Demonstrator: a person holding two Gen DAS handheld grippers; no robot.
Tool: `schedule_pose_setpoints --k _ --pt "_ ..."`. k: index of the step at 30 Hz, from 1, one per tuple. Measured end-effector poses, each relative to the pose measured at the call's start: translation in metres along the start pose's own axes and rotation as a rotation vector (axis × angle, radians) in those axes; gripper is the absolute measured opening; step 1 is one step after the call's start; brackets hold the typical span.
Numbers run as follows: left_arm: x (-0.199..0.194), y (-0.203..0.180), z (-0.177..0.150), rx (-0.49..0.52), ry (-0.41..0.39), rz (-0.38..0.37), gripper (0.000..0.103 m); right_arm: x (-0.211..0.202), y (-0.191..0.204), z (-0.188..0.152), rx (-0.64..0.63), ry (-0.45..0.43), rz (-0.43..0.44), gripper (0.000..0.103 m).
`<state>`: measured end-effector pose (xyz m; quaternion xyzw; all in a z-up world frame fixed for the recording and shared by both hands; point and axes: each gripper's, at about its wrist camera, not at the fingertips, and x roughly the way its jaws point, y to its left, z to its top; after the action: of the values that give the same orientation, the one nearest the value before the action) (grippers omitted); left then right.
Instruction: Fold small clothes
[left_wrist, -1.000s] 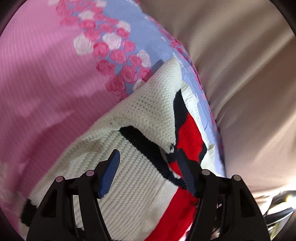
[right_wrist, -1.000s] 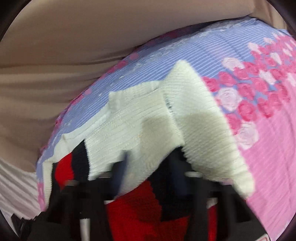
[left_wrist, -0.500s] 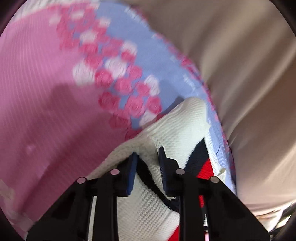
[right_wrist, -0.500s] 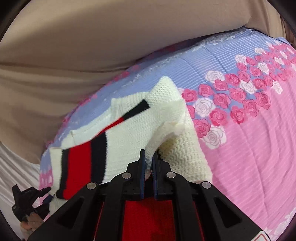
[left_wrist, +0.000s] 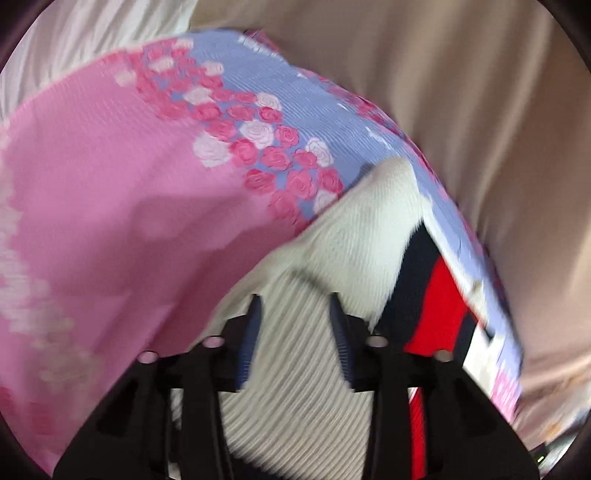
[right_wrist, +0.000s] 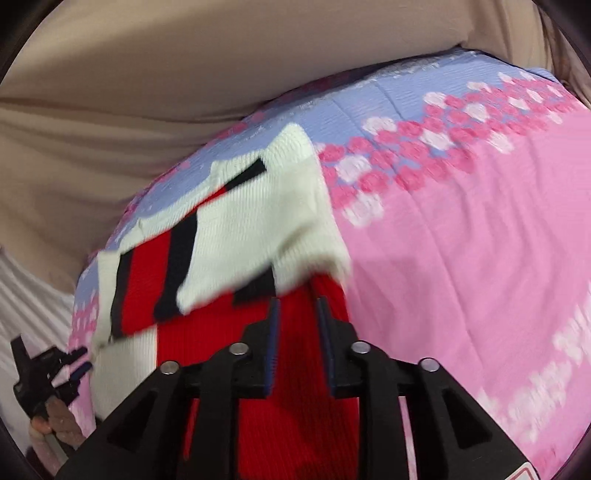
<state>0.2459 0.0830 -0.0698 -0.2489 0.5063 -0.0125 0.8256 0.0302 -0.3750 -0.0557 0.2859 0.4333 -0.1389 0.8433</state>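
both tongs released: left gripper (left_wrist: 295, 314), right gripper (right_wrist: 295, 314) over knit sweater (right_wrist: 236, 229) (blurred); press fold flat toward 12 o'clock.

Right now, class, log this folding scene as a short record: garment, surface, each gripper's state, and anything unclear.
garment: knitted sweater, cream with red and black stripes, partly folded over itself
surface: floral bedspread, pink and lilac with roses
left gripper: open, over cream knit
right gripper: open, over the red panel
backdrop: beige fabric beyond the bedspread
unclear: motion blur; whether fingers touch the knit cannot be told
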Motion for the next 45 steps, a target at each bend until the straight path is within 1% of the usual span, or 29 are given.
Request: schedule_pose_setpoints --k 1,2,3,4,7,10,11,12,13,14,15,16,17,19,20,21,22,23,24,25,27,30,31,34,37,39,41,43,45 --pt "-0.009 0.008 -0.006 0.027 0.003 0.009 0.044 -0.009 -0.006 -0.015 -0.010 0.019 -0.007 0.041" --pt "-0.022 0.023 -0.016 0.058 0.011 0.035 0.050 -0.019 -0.011 -0.033 -0.018 0.042 -0.017 0.045" --pt "-0.027 0.033 -0.022 0.067 0.017 0.054 0.052 -0.028 -0.017 -0.051 -0.022 0.068 -0.022 0.050" --pt "-0.037 0.048 -0.036 0.072 0.032 0.072 0.055 -0.038 -0.024 -0.072 -0.018 0.104 -0.010 0.051" --pt "-0.054 0.090 -0.073 0.035 0.104 0.083 0.056 -0.056 -0.039 -0.124 -0.003 0.192 0.036 0.051" --pt "-0.064 0.120 -0.106 -0.025 0.152 0.092 0.056 -0.054 -0.036 -0.162 -0.013 0.270 0.072 0.051" --pt "-0.065 0.128 -0.116 -0.056 0.169 0.087 0.056 -0.053 -0.035 -0.170 -0.012 0.283 0.086 0.051" --pt "-0.068 0.135 -0.124 -0.087 0.172 0.063 0.057 -0.057 -0.033 -0.175 -0.021 0.261 0.092 0.056" --pt "-0.073 0.138 -0.131 -0.106 0.152 0.030 0.063 -0.056 -0.030 -0.178 -0.026 0.258 0.117 0.063" --pt "-0.075 0.139 -0.136 -0.110 0.151 0.013 0.066 -0.056 -0.027 -0.178 -0.031 0.253 0.132 0.065" --pt "-0.078 0.139 -0.141 -0.108 0.147 0.007 0.067 -0.053 -0.024 -0.178 -0.030 0.257 0.170 0.065" --pt "-0.079 0.136 -0.145 -0.098 0.148 -0.001 0.072 -0.050 -0.022 -0.179 -0.031 0.259 0.190 0.065" --pt "-0.079 0.132 -0.149 -0.078 0.146 0.000 0.074 -0.048 -0.019 -0.179 -0.043 0.251 0.194 0.065" --pt "-0.078 0.124 -0.152 -0.036 0.141 0.025 0.075 -0.046 -0.013 -0.177 -0.083 0.232 0.199 0.063" --pt "-0.076 0.121 -0.152 -0.025 0.140 0.030 0.073 -0.044 -0.012 -0.175 -0.089 0.229 0.195 0.060" --pt "-0.076 0.118 -0.153 -0.020 0.142 0.033 0.067 -0.042 -0.013 -0.173 -0.087 0.238 0.199 0.031" --pt "-0.076 0.116 -0.153 -0.014 0.152 0.030 0.051 -0.039 -0.015 -0.171 -0.071 0.258 0.206 0.013" --pt "-0.075 0.114 -0.154 -0.010 0.179 -0.003 0.021 -0.042 -0.018 -0.170 -0.054 0.251 0.213 0.013" --pt "-0.073 0.115 -0.155 -0.017 0.210 -0.032 0.010 -0.045 -0.021 -0.167 -0.049 0.233 0.226 0.012" --pt "-0.074 0.116 -0.156 -0.037 0.227 -0.055 0.010 -0.053 -0.022 -0.163 -0.061 0.212 0.230 0.012" --pt "-0.086 0.114 -0.161 -0.052 0.201 -0.061 0.009 -0.066 -0.024 -0.154 -0.085 0.184 0.236 0.011" --pt "-0.111 0.112 -0.174 -0.070 0.177 -0.103 0.009 -0.098 -0.036 -0.141 -0.118 0.139 0.241 0.011" --pt "-0.121 0.112 -0.182 -0.079 0.179 -0.128 0.008 -0.103 -0.039 -0.138 -0.128 0.132 0.239 0.011" --pt "-0.139 0.110 -0.204 -0.065 0.194 -0.150 0.008 -0.124 -0.054 -0.137 -0.178 0.129 0.215 0.010" --pt "-0.148 0.109 -0.232 -0.044 0.236 -0.140 0.008 -0.140 -0.075 -0.146 -0.202 0.157 0.196 0.009" --pt "-0.151 0.111 -0.254 -0.032 0.271 -0.123 0.008 -0.146 -0.089 -0.158 -0.217 0.195 0.174 0.004" --pt "-0.155 0.115 -0.274 -0.029 0.303 -0.107 0.008 -0.149 -0.105 -0.174 -0.220 0.249 0.152 0.004" --pt "-0.159 0.117 -0.288 -0.023 0.325 -0.100 0.008 -0.151 -0.117 -0.189 -0.215 0.295 0.140 0.004" --pt "-0.161 0.118 -0.294 -0.027 0.331 -0.095 0.008 -0.153 -0.120 -0.198 -0.214 0.310 0.138 0.004"
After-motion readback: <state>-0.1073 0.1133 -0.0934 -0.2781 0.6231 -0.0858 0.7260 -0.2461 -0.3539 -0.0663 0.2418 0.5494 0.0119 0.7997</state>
